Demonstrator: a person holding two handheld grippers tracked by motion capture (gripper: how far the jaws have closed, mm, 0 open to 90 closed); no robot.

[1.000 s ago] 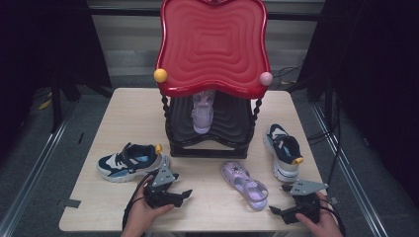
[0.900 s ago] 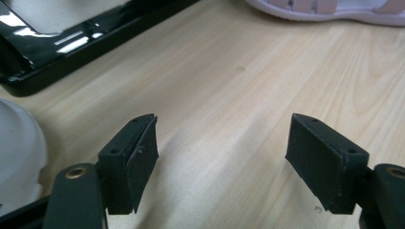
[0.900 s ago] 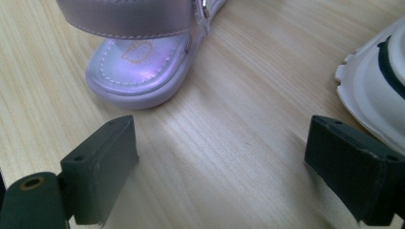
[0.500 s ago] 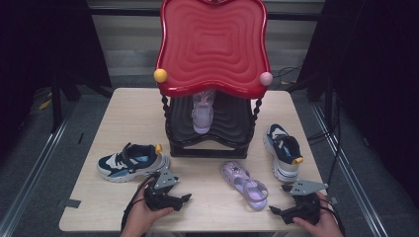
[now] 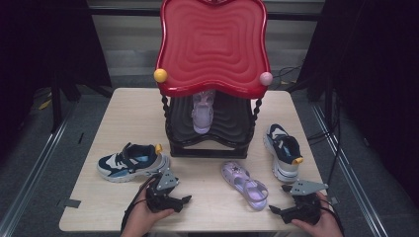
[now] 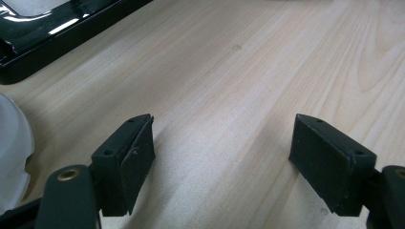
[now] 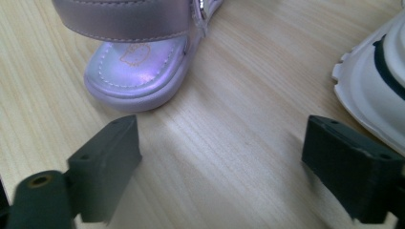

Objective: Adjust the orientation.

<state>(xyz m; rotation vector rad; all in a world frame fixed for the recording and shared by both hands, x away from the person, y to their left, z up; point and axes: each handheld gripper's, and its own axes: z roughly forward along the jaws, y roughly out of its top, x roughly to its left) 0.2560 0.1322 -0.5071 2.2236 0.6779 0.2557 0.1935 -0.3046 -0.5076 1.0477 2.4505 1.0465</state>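
We are lining up the right tongs (image 5: 276, 210), spread and empty but just narrowing, on the lilac sandal (image 5: 245, 185); left tongs (image 5: 184, 199) are waiting spread, empty.

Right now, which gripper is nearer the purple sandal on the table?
Right. The right gripper sits just beside the sandal, at its near end. The left gripper lies farther off to the sandal's left, by the blue sneaker.

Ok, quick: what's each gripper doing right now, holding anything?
Left gripper: open, nothing between the jaws, bare table beneath.
Right gripper: open, jaws have just been closing a little, nothing held; purple sandal just ahead.
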